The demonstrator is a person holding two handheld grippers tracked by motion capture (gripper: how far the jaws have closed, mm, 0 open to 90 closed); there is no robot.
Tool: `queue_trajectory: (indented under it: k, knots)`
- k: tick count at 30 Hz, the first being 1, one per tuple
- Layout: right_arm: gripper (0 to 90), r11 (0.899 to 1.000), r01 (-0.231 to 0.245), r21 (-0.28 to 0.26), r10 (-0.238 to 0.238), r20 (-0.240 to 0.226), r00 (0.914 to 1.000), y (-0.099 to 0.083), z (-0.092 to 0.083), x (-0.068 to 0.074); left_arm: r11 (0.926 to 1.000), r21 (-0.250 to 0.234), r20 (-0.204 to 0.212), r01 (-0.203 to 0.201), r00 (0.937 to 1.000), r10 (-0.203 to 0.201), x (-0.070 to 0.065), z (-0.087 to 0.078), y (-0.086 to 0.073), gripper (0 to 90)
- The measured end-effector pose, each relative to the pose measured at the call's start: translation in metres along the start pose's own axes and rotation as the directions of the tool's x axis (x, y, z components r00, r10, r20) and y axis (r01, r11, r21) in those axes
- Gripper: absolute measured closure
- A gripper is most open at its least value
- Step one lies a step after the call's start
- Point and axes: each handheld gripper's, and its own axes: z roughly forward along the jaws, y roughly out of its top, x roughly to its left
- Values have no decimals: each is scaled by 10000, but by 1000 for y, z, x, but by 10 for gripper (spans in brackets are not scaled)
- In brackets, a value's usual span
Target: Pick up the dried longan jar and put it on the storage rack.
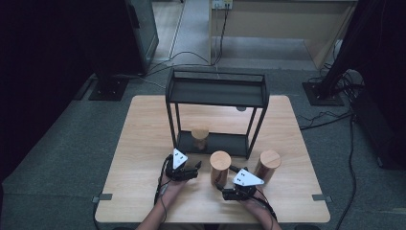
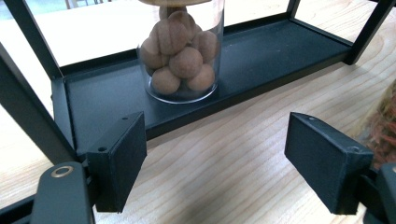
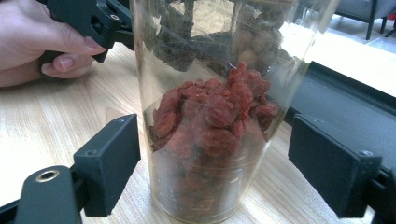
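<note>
A black shelf rack (image 1: 216, 91) stands at the far edge of the bench (image 1: 143, 143), and a jar with a wooden lid (image 1: 267, 165) stands near the right edge.

Between my right gripper's (image 3: 215, 168) matt black plastic fingers (image 3: 108, 161) stands a glossy clear jar (image 3: 210, 93) of wrinkled red dried berries (image 3: 215, 116). Beyond my left gripper's fingers (image 2: 119, 158), a matt black metal shelf (image 2: 261, 56) rests on a smooth pale wooden table (image 2: 224, 168).
</note>
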Motion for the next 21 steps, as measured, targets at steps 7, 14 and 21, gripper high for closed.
queue_trajectory:
  k: [7,14,21]
  knots:
    - [165,10000,97,18,-97,20,10000,0,0,2,10000,95,-16,-26,10000,26,-2,-3,-2,210]
    - [165,10000,5,55,-6,79,10000,1,1,2,10000,72,-19,-43,10000,43,-5,-6,-4,210]
    - [164,9997,245,66,-245,-7,9997,2,2,4,10000,80,-17,-10,10000,11,-5,-10,-7,210]
